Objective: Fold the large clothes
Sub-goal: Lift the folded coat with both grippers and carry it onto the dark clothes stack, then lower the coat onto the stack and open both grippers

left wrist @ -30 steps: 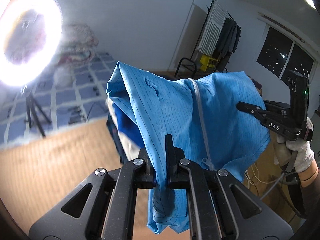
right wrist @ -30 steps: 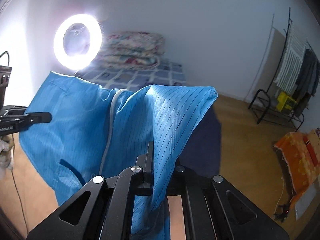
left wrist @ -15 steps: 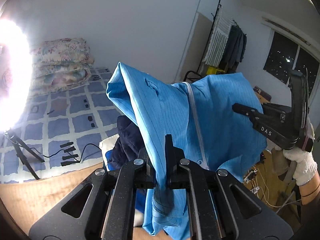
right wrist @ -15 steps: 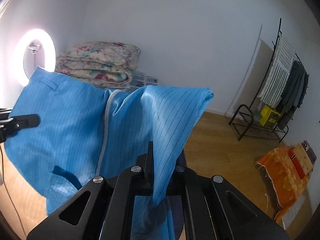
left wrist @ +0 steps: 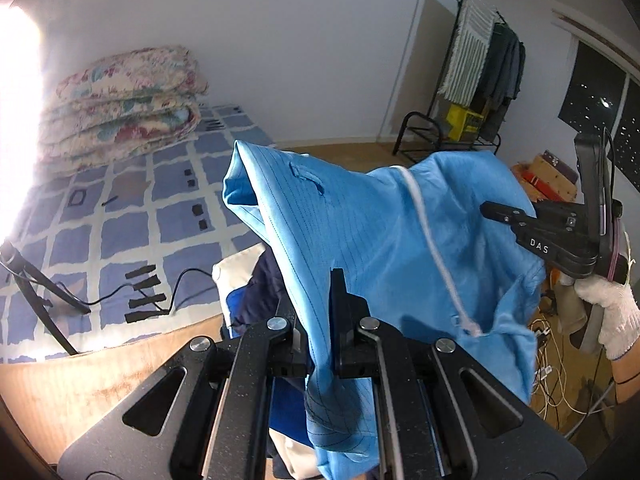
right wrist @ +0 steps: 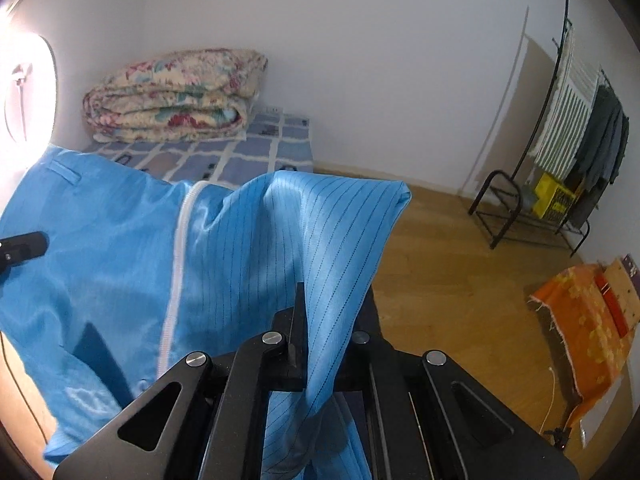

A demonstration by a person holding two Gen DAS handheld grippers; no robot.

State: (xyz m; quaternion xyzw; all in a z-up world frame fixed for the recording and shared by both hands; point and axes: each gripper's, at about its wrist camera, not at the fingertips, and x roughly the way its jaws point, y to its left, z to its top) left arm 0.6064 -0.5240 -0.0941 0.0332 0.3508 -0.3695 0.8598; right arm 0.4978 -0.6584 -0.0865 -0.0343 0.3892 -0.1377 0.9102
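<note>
Blue garment (left wrist: 360,232) held up in the air, left gripper (left wrist: 316,312) clamped on its left edge, right gripper (right wrist: 320,332) clamped on its right edge, white zipper (right wrist: 176,264) between, folded quilt (right wrist: 172,96) far behind.

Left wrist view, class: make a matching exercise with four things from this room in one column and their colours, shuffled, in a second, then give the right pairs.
Things:
1. garment
2. glove
3. box under the clothes rack
4. folded quilt

Colours:
A. yellow
B. floral pink and cream
C. light blue
D. white

Pairs: 1-C, 2-D, 3-A, 4-B
</note>
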